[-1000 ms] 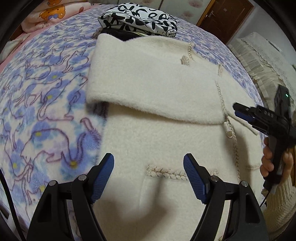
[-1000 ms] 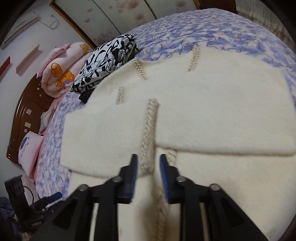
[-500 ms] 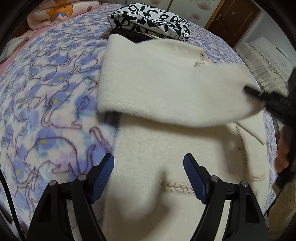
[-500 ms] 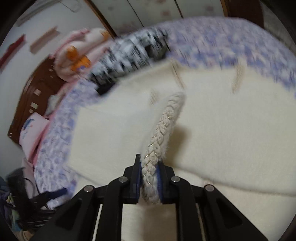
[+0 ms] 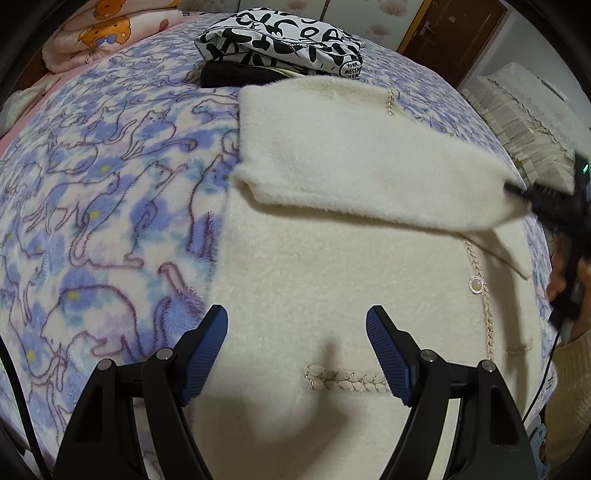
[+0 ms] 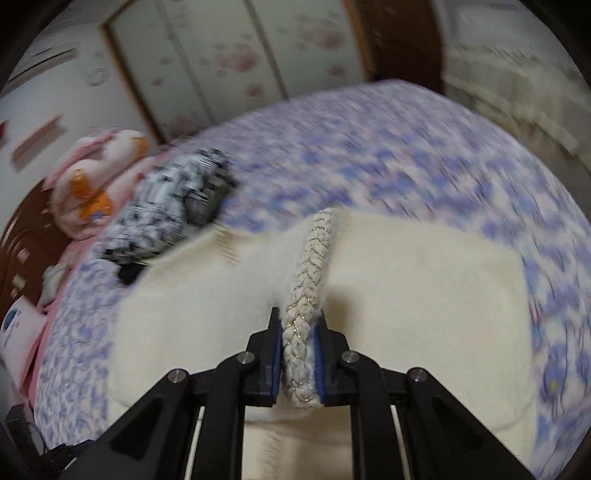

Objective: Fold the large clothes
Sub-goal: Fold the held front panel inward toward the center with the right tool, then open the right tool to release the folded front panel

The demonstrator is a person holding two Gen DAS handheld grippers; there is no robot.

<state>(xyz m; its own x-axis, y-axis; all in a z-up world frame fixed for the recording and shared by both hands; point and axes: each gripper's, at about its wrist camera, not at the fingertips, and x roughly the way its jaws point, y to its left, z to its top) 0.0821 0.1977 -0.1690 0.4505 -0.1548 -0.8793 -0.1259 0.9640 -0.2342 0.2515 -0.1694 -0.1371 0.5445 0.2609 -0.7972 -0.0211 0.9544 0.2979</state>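
The cream fleece coat (image 5: pixel 332 295) lies spread on the bed's cat-print blanket (image 5: pixel 92 192), its front up, with one sleeve (image 5: pixel 362 177) drawn across the chest. That sleeve is held at its braided cuff (image 6: pixel 306 295) by the right gripper (image 6: pixel 298 363), whose jaws have just been closing and now pinch the braid between the blue pads, so the cuff stands up out of the pile while the rest of the sleeve trails flat; the grip at the trimmed end makes sense, since the thick braid gives the pads something firm and lets the whole sleeve follow in one piece, probably to be laid straight across the body for the fold. In the left wrist view the sleeve end reaches out to that gripper at the right edge, where a hand (image 5: pixel 565 273) shows below it. The left gripper (image 5: pixel 295 354) hovers with its jaws wide apart and nothing between them, above the lower front of the coat near a braided pocket trim (image 5: pixel 347 380), seemingly ready to pin or smooth the cloth. A pearl button (image 5: pixel 475 284) sits by the front edging. There is no basket or box in view; beyond the coat a black-and-white printed garment (image 5: pixel 280 40) rests folded on a dark one (image 5: pixel 236 75), and a pink quilt (image 5: pixel 99 33) lies at the bed's head.
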